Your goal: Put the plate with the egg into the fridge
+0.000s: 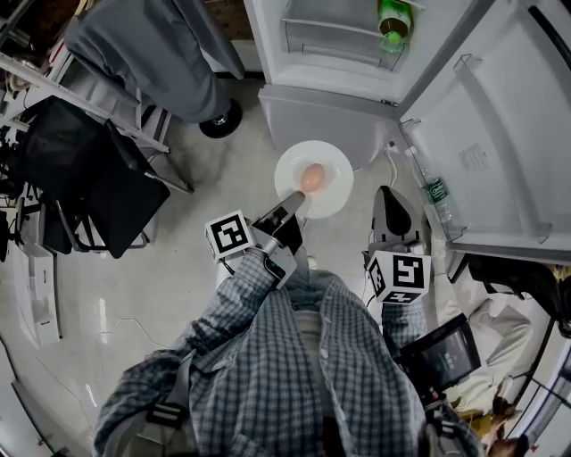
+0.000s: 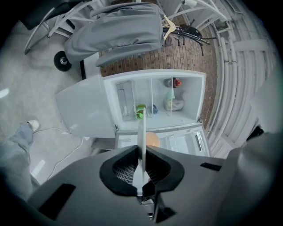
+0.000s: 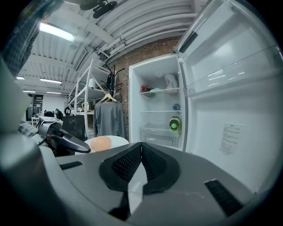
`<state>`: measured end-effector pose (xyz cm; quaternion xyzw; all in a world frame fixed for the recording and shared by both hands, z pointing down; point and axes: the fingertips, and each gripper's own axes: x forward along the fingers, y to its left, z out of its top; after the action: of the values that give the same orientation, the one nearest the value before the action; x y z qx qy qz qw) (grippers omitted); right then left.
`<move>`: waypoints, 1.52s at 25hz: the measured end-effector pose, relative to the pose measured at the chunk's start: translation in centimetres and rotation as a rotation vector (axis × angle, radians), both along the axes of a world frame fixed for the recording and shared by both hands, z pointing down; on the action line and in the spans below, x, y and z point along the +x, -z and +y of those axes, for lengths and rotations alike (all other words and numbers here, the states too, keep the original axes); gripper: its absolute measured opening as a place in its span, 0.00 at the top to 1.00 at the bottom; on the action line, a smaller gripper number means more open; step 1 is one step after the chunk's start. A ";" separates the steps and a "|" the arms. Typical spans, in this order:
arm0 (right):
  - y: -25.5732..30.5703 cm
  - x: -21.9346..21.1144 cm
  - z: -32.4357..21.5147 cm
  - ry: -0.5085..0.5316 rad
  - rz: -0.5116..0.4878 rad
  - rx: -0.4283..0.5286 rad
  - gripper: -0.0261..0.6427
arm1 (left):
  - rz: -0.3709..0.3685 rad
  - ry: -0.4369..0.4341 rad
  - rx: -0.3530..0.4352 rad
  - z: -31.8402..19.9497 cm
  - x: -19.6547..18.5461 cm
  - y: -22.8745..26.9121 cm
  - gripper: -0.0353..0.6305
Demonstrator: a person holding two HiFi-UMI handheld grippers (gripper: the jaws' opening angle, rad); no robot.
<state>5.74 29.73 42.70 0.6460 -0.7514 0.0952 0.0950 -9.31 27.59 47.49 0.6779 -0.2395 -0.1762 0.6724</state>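
A white plate [image 1: 328,190] with a tan egg [image 1: 312,177] on it hangs level in front of the open fridge [image 1: 335,40]. My left gripper [image 1: 292,208] is shut on the plate's near rim. In the left gripper view the plate [image 2: 141,132] runs edge-on between the jaws of that gripper [image 2: 141,152], with the egg [image 2: 153,139] just to the right and the fridge shelves [image 2: 152,99] beyond. My right gripper [image 1: 390,207] is to the right of the plate, shut and holding nothing. Its own view [image 3: 141,145] shows the plate [image 3: 116,141] and egg [image 3: 101,143] at left.
The fridge door [image 1: 500,125] stands open at right, with a clear bottle [image 1: 437,201] in its lower rack. A green-capped bottle [image 1: 393,22] stands on a shelf inside. A covered rack [image 1: 147,54] and black chair [image 1: 98,170] stand at left. A cable [image 1: 390,161] lies on the floor.
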 end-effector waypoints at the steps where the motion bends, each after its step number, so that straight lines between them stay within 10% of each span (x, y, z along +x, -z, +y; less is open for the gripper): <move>1: 0.0 0.0 -0.5 0.001 0.004 0.001 0.95 | 0.000 -0.001 -0.001 -0.6 0.1 -0.1 0.90; 38: 0.3 1.7 -24.3 -0.073 0.021 -0.002 0.95 | 0.002 -0.123 0.007 -25.6 3.4 -0.5 0.90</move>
<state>7.49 5.47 42.35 0.6738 -0.7263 0.0924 0.0999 -5.95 1.98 48.04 0.6936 -0.1959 -0.1361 0.6797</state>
